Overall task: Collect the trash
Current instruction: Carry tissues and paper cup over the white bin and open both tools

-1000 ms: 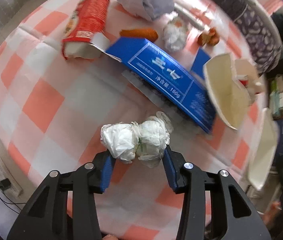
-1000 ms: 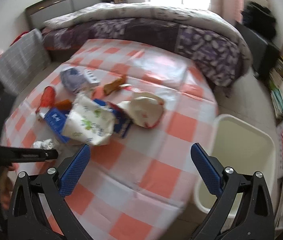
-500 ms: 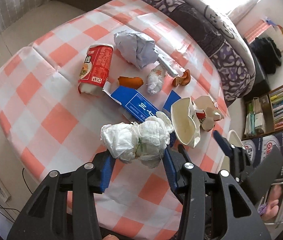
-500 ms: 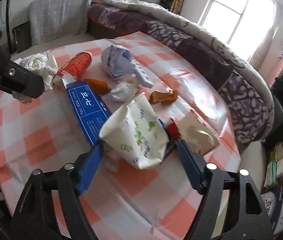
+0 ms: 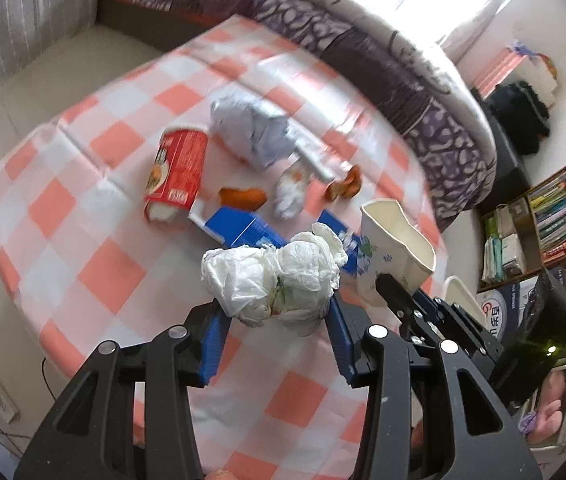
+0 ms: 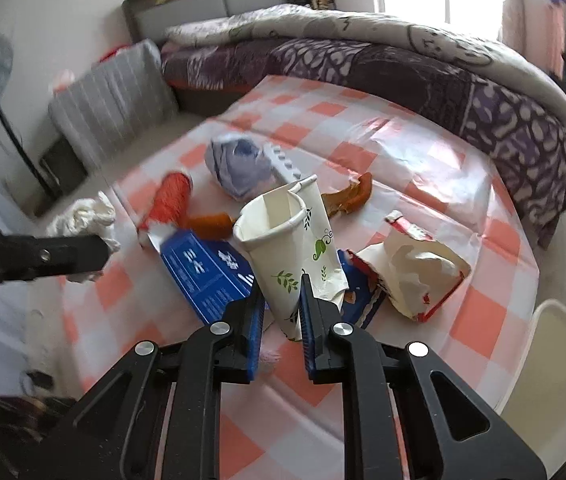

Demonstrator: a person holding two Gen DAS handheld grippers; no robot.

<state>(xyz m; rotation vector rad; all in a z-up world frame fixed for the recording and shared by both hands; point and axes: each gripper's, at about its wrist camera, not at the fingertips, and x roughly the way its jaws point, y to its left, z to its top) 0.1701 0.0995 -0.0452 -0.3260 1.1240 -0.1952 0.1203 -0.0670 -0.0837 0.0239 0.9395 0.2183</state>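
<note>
Right wrist: right gripper (image 6: 281, 308) just closed, pinching paper cup (image 6: 289, 248) flat. Left gripper (image 5: 273, 328) half-open, clamping tissue wad (image 5: 271, 276). Lift both clear before swinging over to bin (image 6: 551, 364).

- Worktop (image 6: 423, 168): covered by a cloth of orange and white checks.
- Red can (image 5: 177, 176): lying on its side, left of centre.
- Blue box (image 6: 203, 268): flat, just beside the can.
- Crumpled grey bag (image 5: 249, 130): behind the can.
- Small tissue wad (image 5: 289, 196): near centre.
- Two orange scraps (image 5: 243, 197) (image 5: 345, 186): either side of the wad.
- Torn carton (image 6: 411, 272): right of the box.
</note>
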